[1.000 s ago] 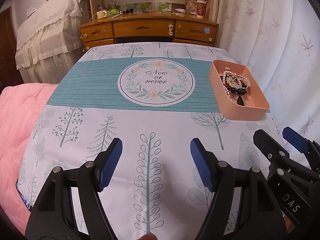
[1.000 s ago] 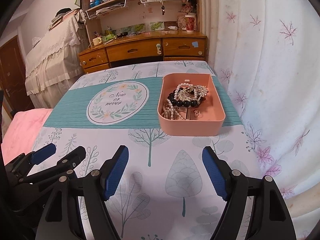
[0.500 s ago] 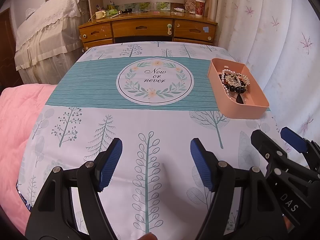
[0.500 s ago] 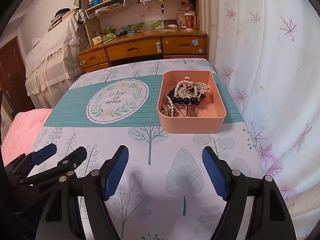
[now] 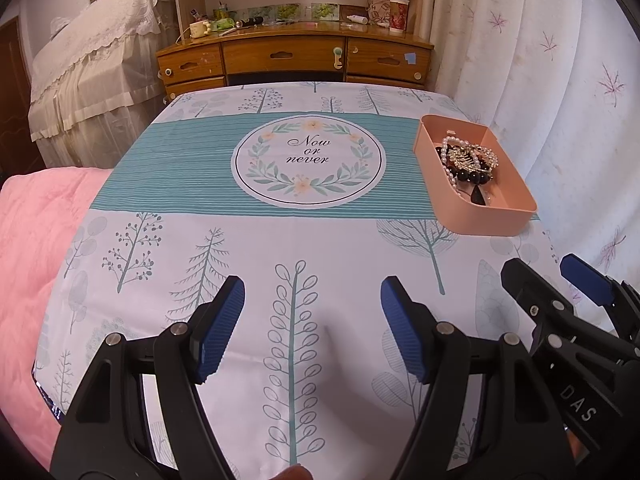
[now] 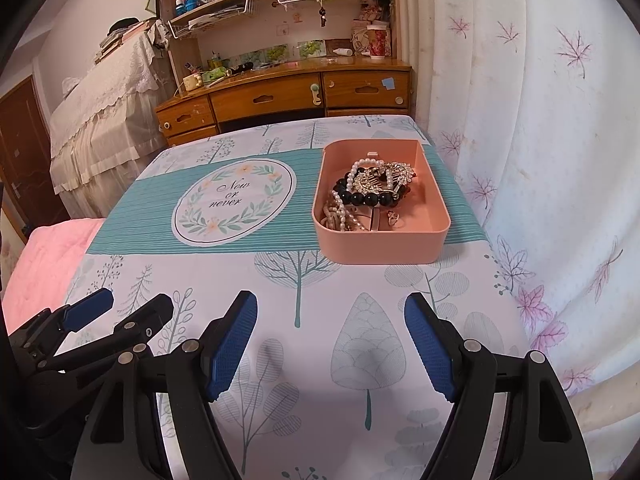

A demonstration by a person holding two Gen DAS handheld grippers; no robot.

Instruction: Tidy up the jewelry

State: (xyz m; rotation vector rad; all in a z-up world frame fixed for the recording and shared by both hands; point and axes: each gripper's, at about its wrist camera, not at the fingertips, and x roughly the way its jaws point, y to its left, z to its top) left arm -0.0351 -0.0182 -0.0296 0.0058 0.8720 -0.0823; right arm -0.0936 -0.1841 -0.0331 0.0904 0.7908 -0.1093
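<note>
Partly hidden: jewelry (image 5: 466, 160) behind tray wall (image 5: 436, 184).

Left gripper (image 5: 312, 328) poised open above patterned tablecloth (image 5: 280, 240); pink tray (image 5: 492, 220) of tangled jewelry (image 5: 468, 162) near cloth's right edge.

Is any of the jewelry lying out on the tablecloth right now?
No, the jewelry all sits piled inside the pink tray, and the tablecloth around it shows only its printed pattern.
</note>
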